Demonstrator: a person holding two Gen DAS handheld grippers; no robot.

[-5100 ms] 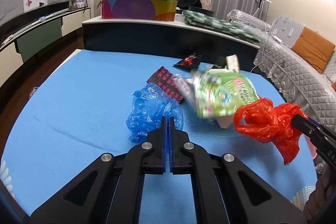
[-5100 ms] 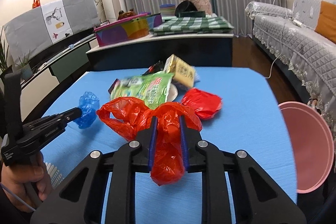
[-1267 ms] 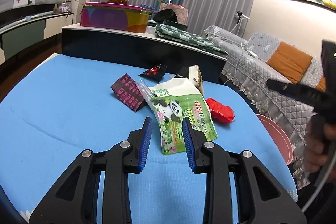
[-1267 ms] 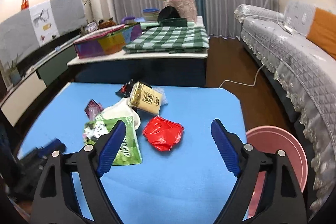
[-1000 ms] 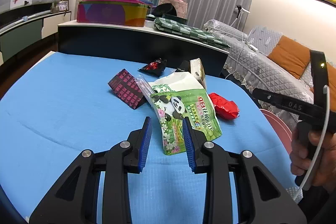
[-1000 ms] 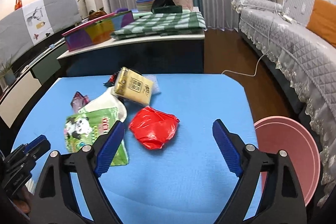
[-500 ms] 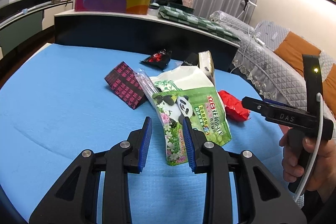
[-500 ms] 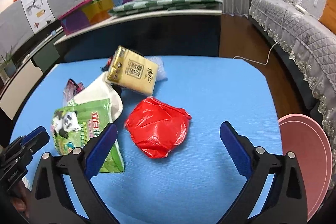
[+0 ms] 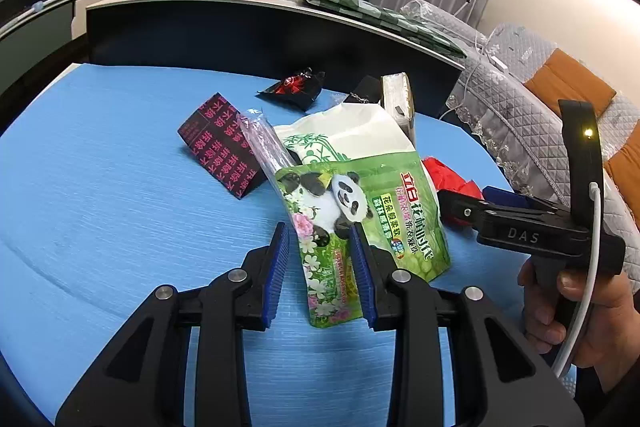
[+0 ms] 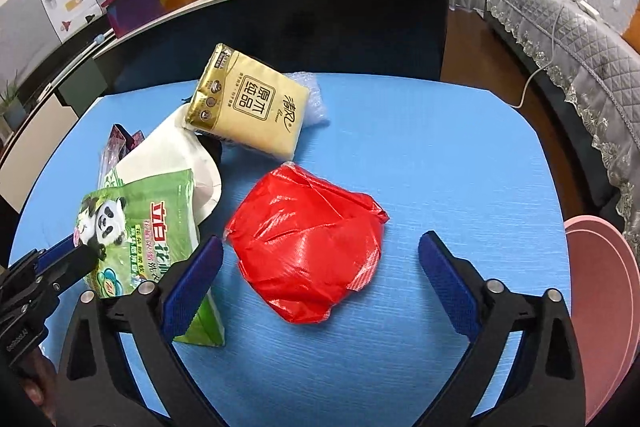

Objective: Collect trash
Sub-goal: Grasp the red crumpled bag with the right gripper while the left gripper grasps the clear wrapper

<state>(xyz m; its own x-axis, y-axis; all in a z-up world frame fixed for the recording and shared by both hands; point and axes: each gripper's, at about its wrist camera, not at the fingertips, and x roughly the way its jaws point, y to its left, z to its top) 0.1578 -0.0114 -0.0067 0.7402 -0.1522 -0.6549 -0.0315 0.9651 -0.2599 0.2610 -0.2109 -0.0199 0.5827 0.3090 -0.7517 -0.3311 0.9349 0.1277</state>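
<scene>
Left gripper [image 9: 320, 259]: jaws narrow but parted, blue pads not pressing anything. Its fingers straddle the near left part of the green panda pouch [image 9: 360, 211], which lies flat on the blue table [image 9: 100, 187]; cannot tell whether the pads touch the pouch.

Going left to right in the left wrist view:
- dark box with pink characters [image 9: 220, 143], tilted, left of the pouch
- clear plastic wrapper [image 9: 264, 139] between the box and the pouch
- black-and-red wrapper [image 9: 294, 89] farther back
- white bamboo-print bag [image 9: 344, 135] under the pouch's far end
- tissue pack [image 9: 396, 99] at the back, edge-on
- red plastic bag [image 9: 448, 175], mostly hidden by the right gripper [image 9: 480, 199], held in a hand [image 9: 580, 311]

Right gripper [image 10: 320, 259]: jaws wide and closing. The red plastic bag [image 10: 308, 239] sits between the 2 pads, no contact on either side, closer to the left pad.

Right wrist view, left to right:
- left gripper [image 10: 60, 259] tip on the panda pouch [image 10: 136, 231]
- white bag [image 10: 168, 163]
- yellow tissue pack [image 10: 252, 103] behind the red bag, leaning on the white bag
- bubble wrap [image 10: 314, 103] just behind the tissue pack
- pink bin [image 10: 600, 291] off the table's right edge, well apart from the red bag
</scene>
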